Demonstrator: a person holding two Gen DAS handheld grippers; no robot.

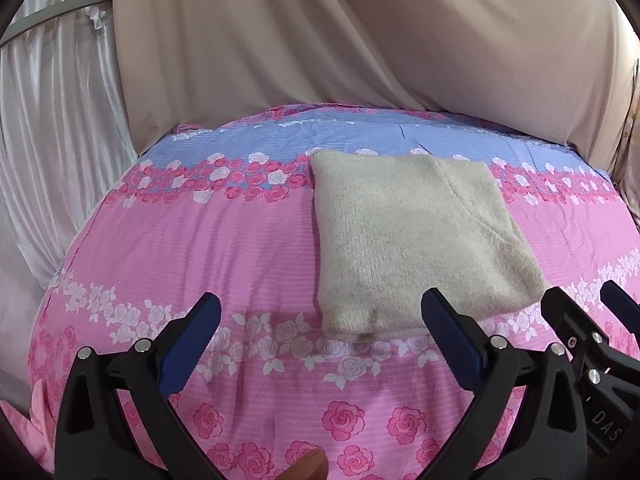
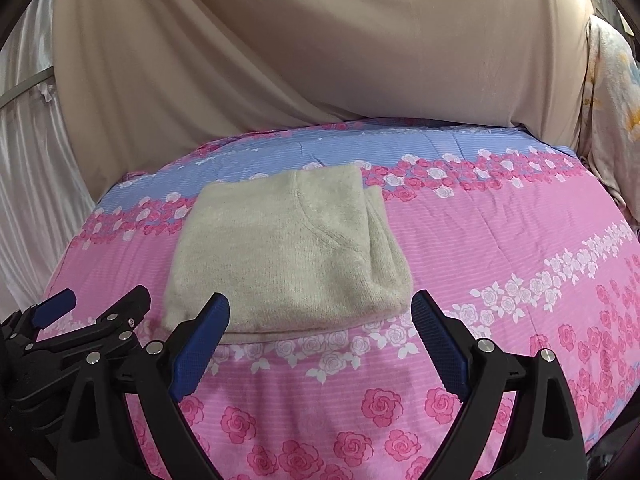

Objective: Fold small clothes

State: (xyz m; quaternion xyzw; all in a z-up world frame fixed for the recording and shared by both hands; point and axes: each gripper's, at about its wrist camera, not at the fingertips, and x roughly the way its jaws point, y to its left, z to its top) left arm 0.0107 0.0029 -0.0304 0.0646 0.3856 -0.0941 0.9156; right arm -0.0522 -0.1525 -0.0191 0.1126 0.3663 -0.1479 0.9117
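Observation:
A beige knitted garment (image 1: 412,240) lies folded into a neat rectangle on the pink and blue rose-print bedspread (image 1: 224,248). It also shows in the right wrist view (image 2: 288,248). My left gripper (image 1: 320,312) is open and empty, held just short of the garment's near edge. My right gripper (image 2: 320,312) is open and empty, also just short of that near edge. The right gripper shows at the right edge of the left wrist view (image 1: 584,300). The left gripper shows at the left edge of the right wrist view (image 2: 100,300).
A beige sheet (image 1: 340,40) hangs behind the bed. Shiny white curtains (image 1: 52,128) hang at the left. A flowered cloth (image 2: 612,100) hangs at the far right. The bedspread (image 2: 500,240) stretches to the right of the garment.

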